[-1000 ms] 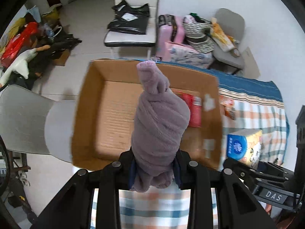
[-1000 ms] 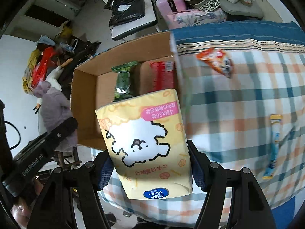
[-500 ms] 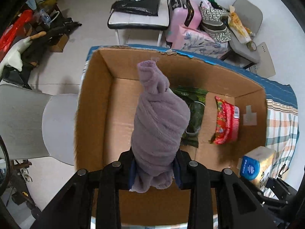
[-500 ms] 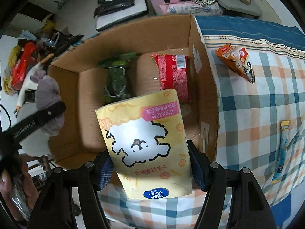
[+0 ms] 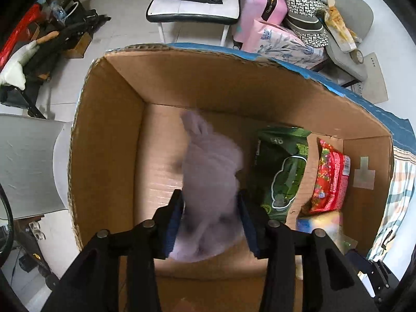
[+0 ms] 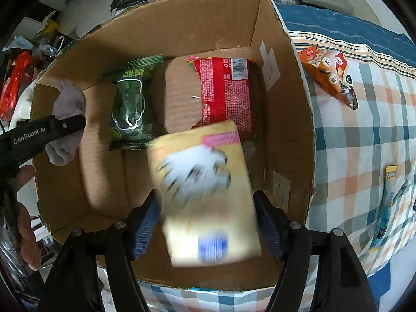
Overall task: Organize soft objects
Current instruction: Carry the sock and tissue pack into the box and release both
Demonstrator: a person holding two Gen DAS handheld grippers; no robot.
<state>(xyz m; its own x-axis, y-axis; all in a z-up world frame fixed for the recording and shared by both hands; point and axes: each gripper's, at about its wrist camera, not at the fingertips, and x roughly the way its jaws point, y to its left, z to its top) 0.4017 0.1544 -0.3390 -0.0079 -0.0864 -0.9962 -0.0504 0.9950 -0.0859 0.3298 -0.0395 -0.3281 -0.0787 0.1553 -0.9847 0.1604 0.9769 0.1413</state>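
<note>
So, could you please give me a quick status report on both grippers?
Left gripper open, purple towel dropping. Right gripper open, tissue pack falling. Both over cardboard box; green packet, red packet inside.

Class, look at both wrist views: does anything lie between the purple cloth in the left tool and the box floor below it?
Nothing visible does. The purple cloth hangs over bare cardboard at the left side of the box. The green packet and red packet lie further right, beside that patch, not on it.
</note>
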